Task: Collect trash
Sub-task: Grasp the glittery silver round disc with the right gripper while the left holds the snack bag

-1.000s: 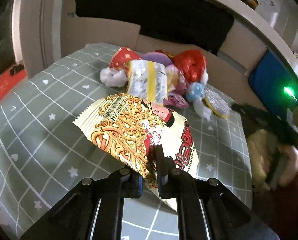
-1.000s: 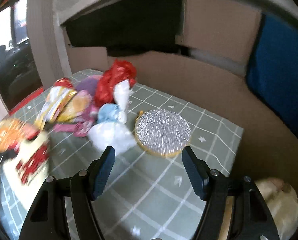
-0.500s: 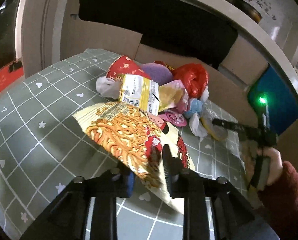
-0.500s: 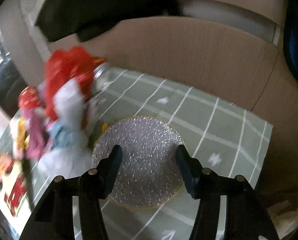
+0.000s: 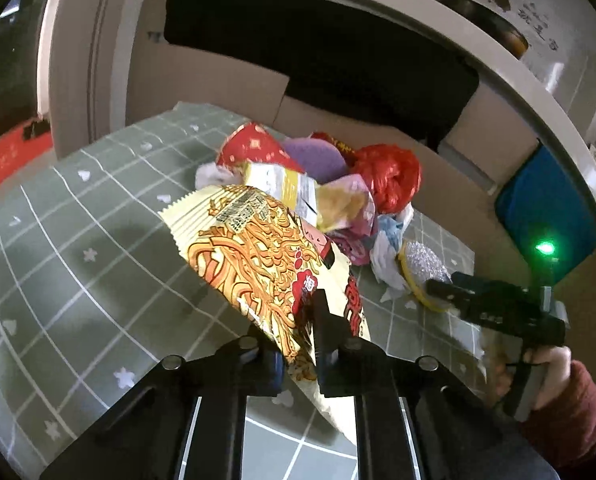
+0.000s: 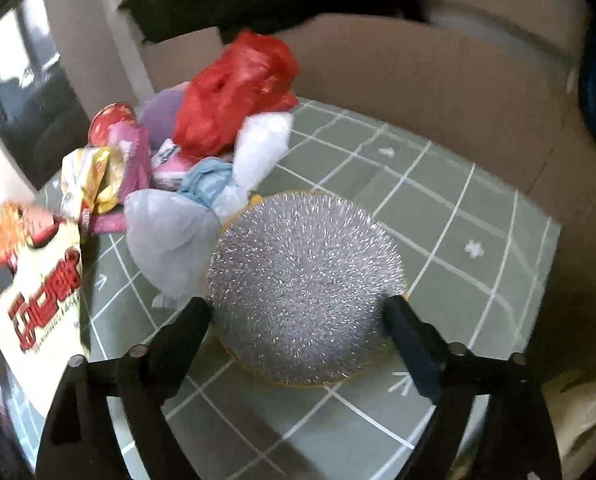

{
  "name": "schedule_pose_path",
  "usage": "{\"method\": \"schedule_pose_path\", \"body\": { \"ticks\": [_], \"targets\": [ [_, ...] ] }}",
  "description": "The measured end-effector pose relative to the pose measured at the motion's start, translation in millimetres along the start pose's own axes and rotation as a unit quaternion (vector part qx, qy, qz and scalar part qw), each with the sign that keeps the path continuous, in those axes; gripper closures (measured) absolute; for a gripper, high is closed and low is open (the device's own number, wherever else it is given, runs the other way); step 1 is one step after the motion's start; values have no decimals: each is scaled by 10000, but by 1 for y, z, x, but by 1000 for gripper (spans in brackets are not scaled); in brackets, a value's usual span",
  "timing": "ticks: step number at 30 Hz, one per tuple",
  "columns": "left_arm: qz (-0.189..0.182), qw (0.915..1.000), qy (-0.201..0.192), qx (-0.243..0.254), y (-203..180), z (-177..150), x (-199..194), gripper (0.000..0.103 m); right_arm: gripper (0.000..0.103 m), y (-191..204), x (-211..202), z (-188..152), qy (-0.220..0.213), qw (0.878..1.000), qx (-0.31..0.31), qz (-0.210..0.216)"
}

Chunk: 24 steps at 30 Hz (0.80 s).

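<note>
Two handheld grippers work over a tabletop [image 5: 58,216] covered with a grey-green cloth marked in white grid lines and small white shapes. The left gripper [image 5: 298,320] has its jaws pinched narrow on a large yellow instant-noodle wrapper [image 5: 258,256], which rises out of the jaws and fans away from them, lifted clear of the cloth with its shadow below. Beyond the jaws, past the far edge of the wrapper, lies a heap of trash: a red plastic bag [image 5: 389,176], a purple round piece [image 5: 313,156], a red patterned packet [image 5: 254,148], a yellow and white packet [image 5: 286,184], and crumpled white and pale blue plastic [image 5: 385,248]. To the right of the left jaws, the right gripper [image 5: 437,286] reaches toward the heap, held by a hand [image 5: 545,372] in a dark red sleeve [image 5: 569,416], with a green light [image 5: 545,247] glowing on it. In the right gripper's own view, the right gripper [image 6: 298,320] has its jaws wide and opening, one finger on each side of a round, glittery silver disc [image 6: 305,292] with a yellow rim, lying flat on the cloth. The near half of the disc sits between the jaws; whether the tips touch its rim cannot be told. Just ahead and left of these jaws are the crumpled plastic [image 6: 170,240] and the red bag [image 6: 234,96], and at far left the held noodle wrapper [image 6: 38,272]. Brown cardboard walls [image 6: 437,88] stand beyond the tabletop's far edge.
</note>
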<state>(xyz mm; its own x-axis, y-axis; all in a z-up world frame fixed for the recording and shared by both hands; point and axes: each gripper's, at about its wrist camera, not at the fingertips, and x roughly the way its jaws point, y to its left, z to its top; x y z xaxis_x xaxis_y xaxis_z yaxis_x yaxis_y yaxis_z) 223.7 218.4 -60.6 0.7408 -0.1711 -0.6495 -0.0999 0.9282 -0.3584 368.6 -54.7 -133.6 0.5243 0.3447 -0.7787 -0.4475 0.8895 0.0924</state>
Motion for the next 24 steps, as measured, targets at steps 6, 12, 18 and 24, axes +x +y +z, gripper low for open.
{"method": "schedule_pose_path", "body": {
  "ticks": [6,12,18,24],
  "targets": [
    [17,9999,-79,79,-3,0,-1,92,35,-28,-25,-7,-375,9977,552,84],
    [53,9999,-32,101,0,-1,3,92,38,-56,5,-10,37,9903,1349,323],
    [77,9999,72,112,3,-5,8,92,69,-23,-15,-1,-190,9866,1049,1237],
    [114,9999,85,49,7,-9,10,92,72,24,-43,17,-447,9808,495,1832]
  ]
}}
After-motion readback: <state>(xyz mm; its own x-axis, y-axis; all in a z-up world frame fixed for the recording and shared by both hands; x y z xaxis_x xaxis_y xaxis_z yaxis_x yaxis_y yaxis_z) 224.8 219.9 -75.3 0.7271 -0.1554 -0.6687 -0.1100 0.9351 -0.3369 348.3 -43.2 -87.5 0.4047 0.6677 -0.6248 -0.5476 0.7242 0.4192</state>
